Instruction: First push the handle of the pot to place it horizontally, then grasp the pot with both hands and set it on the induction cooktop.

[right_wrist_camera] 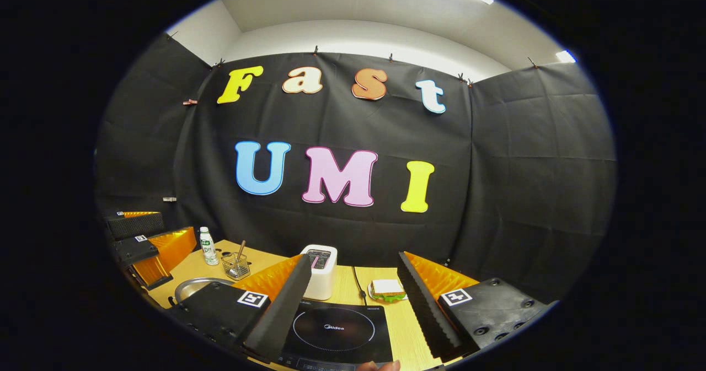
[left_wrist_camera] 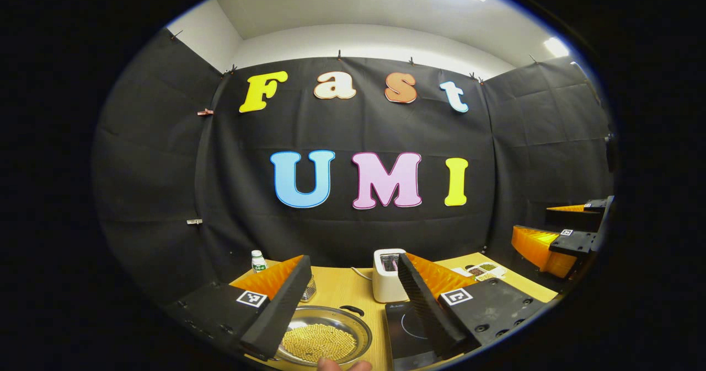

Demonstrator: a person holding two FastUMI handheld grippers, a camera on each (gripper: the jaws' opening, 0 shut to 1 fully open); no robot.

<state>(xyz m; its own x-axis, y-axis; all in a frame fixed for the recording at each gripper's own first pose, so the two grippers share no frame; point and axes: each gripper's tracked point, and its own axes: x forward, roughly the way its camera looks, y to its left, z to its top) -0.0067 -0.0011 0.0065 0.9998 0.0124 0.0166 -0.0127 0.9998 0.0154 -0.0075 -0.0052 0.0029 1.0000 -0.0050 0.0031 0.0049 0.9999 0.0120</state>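
Pot (left_wrist_camera: 324, 338) lies below the wide-apart left gripper (left_wrist_camera: 353, 327), untouched.

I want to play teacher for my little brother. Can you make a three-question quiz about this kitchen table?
1. True or false: the pot already sits on the induction cooktop.
2. What white appliance stands behind the cooktop? A) kettle B) toaster C) blender
3. What fills the pot?

Key: 1 false, it sits on the table beside the cooktop. 2 B. 3 Small yellow beads or grains.
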